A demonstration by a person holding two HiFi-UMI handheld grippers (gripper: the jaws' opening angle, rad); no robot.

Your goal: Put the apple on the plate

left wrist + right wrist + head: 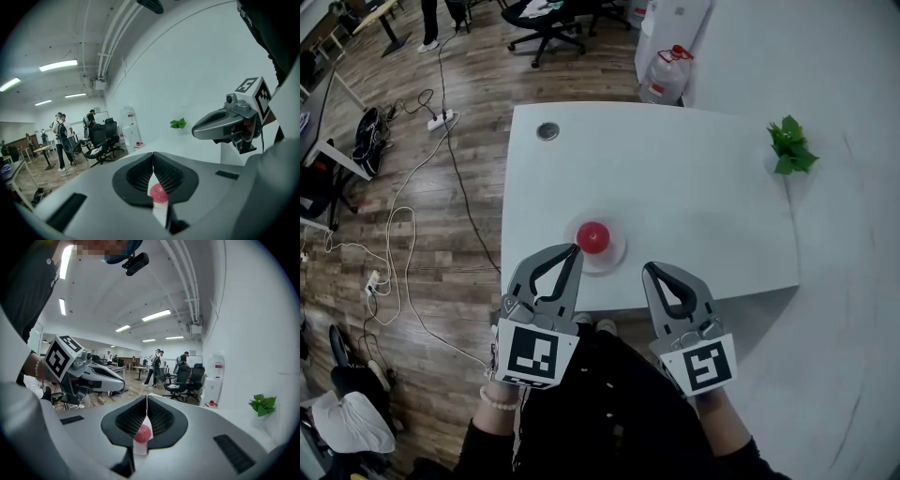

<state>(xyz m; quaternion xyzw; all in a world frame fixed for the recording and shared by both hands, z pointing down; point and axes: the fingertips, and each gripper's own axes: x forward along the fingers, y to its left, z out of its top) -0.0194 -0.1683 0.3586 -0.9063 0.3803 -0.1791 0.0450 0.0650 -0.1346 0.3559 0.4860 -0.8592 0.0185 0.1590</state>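
Observation:
A red apple [592,237] sits on a small pale plate [615,254] near the front edge of the white table [675,187]. My left gripper [576,248] hangs above the table edge, its tip just left of the apple, jaws shut with nothing between them. My right gripper [648,268] is a little right of the plate and nearer to me, also shut and empty. In the left gripper view the shut left gripper [153,154] frames the apple [158,192] below. In the right gripper view the right gripper [147,397] does the same with the apple [142,433].
A green plant [790,147] stands at the table's far right, and a round grommet [547,131] sits at its far left corner. Beyond the table are a water bottle [667,73] and office chairs. Cables [412,216] run over the wooden floor on the left.

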